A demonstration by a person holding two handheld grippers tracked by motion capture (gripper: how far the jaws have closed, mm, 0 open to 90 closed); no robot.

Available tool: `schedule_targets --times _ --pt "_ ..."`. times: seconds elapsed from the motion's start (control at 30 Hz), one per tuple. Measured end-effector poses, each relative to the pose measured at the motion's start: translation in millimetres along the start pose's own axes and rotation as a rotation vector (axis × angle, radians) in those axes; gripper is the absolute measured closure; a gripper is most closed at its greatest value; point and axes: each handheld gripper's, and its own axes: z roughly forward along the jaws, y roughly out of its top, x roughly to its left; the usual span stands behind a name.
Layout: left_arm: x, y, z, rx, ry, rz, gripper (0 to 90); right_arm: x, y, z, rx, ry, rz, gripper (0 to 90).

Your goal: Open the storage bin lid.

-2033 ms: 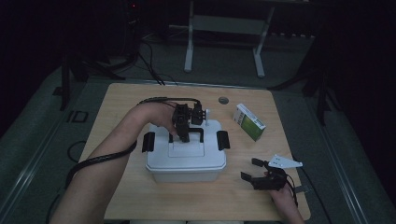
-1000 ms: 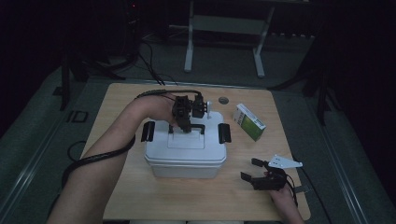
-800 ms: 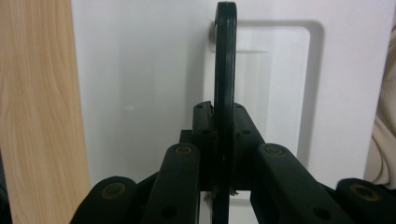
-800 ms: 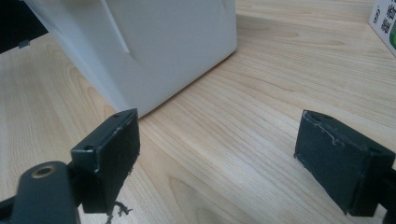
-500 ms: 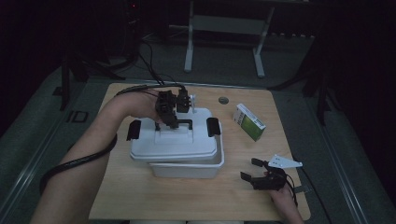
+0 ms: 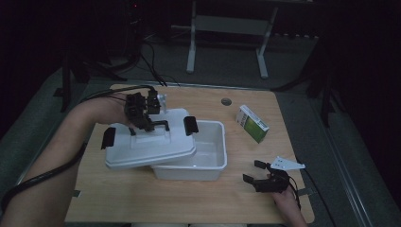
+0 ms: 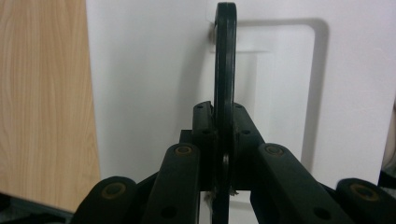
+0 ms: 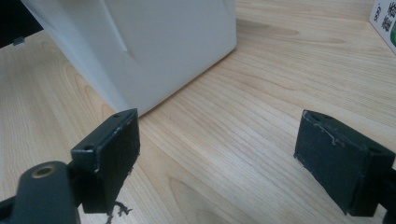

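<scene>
Lifted off the white bin (image 6: 208, 156) since a moment ago, the white lid (image 6: 151, 142) now hangs shifted toward the table's left side, tilted, its right part overlapping the bin's left rim while the right half of the bin lies uncovered. My left gripper (image 6: 147, 124) is clenched on the lid's black handle (image 7: 225, 79); in the left gripper view the thin handle runs straight up between my pads, pinched tight, with the lid's white top behind it and bare wood at the left. Black latches (image 6: 190, 126) stick up at both ends of the lid. My left forearm reaches in from the lower left, the wrist bent down over the lid.

My right gripper (image 6: 265, 178) rests low on the wooden table (image 6: 142, 198) near its right front corner, jaws spread wide with nothing between them, pointing at the bin's side. A green and white carton (image 6: 252, 124) lies beyond; its print is too small to read.
</scene>
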Motion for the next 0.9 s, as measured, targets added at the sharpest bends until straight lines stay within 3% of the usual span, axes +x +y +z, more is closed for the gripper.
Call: schedule_targets --times 0.23,0.53,0.9 --pt "-1.4 -40.5 -5.8 0.013 0.012 -0.074 83.6 0.7 0.3 0.9 0.006 -0.004 -0.003 13.9" --pt "-6.3 -94.6 -11.8 -0.011 0.03 -0.17 83.5 0.6 0.9 1.7 0.009 -0.007 0.0 13.9" --pt "-10.5 -144.7 -3.8 -0.018 0.032 -0.269 83.6 1.1 2.0 2.0 0.015 -0.017 -0.004 13.9"
